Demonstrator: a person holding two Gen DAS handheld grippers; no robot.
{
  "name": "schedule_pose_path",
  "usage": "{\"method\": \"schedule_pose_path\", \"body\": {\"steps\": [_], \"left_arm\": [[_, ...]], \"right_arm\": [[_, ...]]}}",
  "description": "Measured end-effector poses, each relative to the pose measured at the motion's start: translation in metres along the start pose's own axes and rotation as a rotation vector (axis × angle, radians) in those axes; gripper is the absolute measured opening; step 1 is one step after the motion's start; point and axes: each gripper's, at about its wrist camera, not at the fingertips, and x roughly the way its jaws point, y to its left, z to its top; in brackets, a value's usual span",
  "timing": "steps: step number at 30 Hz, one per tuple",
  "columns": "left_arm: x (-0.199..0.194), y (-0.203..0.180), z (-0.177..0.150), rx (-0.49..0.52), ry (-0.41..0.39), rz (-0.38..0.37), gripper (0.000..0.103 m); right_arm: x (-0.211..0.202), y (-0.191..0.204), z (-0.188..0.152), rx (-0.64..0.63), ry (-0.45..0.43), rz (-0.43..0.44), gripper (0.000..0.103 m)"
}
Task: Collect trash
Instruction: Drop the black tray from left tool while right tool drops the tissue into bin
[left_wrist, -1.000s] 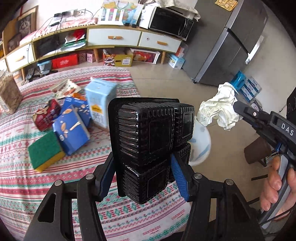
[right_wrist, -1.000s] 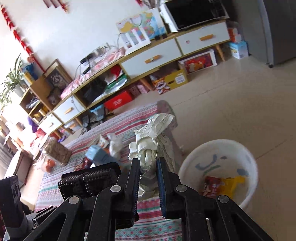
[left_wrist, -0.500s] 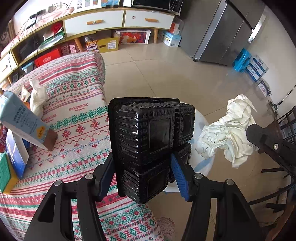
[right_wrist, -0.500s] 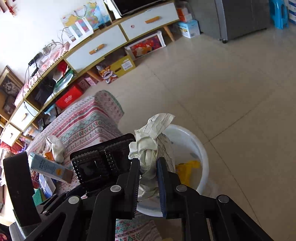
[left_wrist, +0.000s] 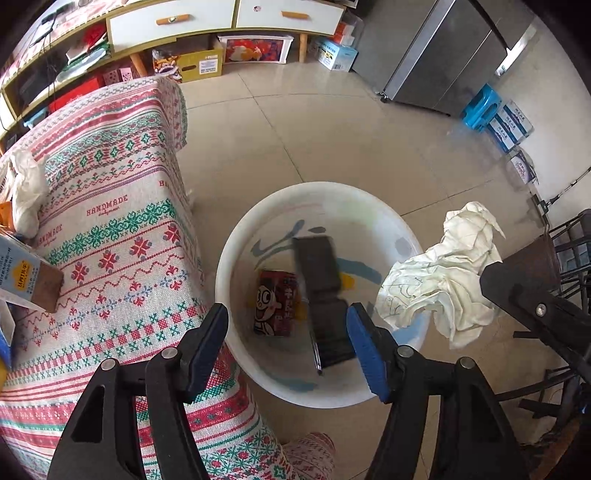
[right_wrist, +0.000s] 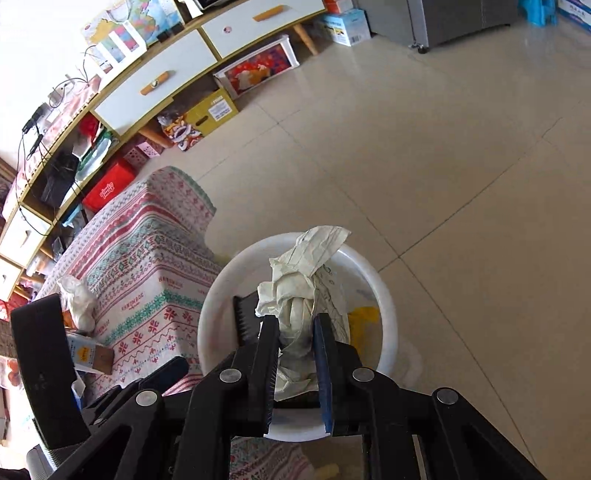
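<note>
The table's red-and-green patterned woven cloth (left_wrist: 110, 229), lettered "HANDMADE", hangs just beside the round white plastic bin (left_wrist: 384, 218) on the floor, handy for dropping. Above it the left gripper (left_wrist: 287, 334) is opening, empty; the black ribbed plastic tray (left_wrist: 325, 295) lies inside. The right gripper (right_wrist: 295, 360) pinches crumpled cream paper (right_wrist: 303, 273) over the bin.

We see a bench (left_wrist: 110, 229) draped in a red-and-green patterned cloth; on it lie a crumpled white wad (left_wrist: 26, 192) and a light blue carton (left_wrist: 26, 273) near its far left edge. Just beside the bench, a white basin (left_wrist: 380, 229) stands on the tiled floor (left_wrist: 332, 129)
</note>
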Motion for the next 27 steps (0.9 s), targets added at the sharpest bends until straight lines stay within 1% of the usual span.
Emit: {"method": "schedule_pose_path", "body": {"steps": [5,8,12,13,15,17,18,20,22,27], "left_arm": [[-0.010,0.012,-0.005,-0.032,0.001,-0.033,0.070],[-0.021,0.021,-0.011,-0.046,-0.012,-0.044,0.070],[-0.035,0.038,-0.018,-0.078,-0.028,-0.067,0.070],[-0.038,0.042,-0.020,-0.083,-0.032,-0.068,0.070],[-0.045,0.051,-0.025,-0.091,-0.040,-0.060,0.070],[-0.052,0.060,-0.031,-0.098,-0.050,-0.051,0.070],[-0.055,0.064,-0.034,-0.099,-0.053,-0.048,0.070],[-0.062,0.071,-0.041,-0.099,-0.054,-0.040,0.070],[-0.070,0.078,-0.048,-0.097,-0.064,-0.033,0.070],[-0.091,0.096,-0.064,-0.078,-0.079,-0.015,0.070]], "right_arm": [[0.005,-0.001,0.000,-0.003,0.020,-0.023,0.018],[0.006,0.002,-0.002,-0.019,0.030,-0.043,0.022],[0.006,0.014,-0.001,-0.067,0.018,-0.035,0.023],[0.009,0.019,-0.001,-0.092,0.030,-0.037,0.025],[0.012,0.025,-0.002,-0.112,0.044,-0.031,0.039],[0.006,0.024,-0.001,-0.092,0.012,-0.019,0.047],[0.003,0.023,0.001,-0.079,-0.006,-0.019,0.049],[0.001,0.021,0.002,-0.062,-0.016,-0.026,0.050],[0.003,0.023,0.001,-0.059,-0.004,-0.022,0.050],[0.001,0.032,-0.002,-0.079,-0.011,-0.006,0.050]]}}
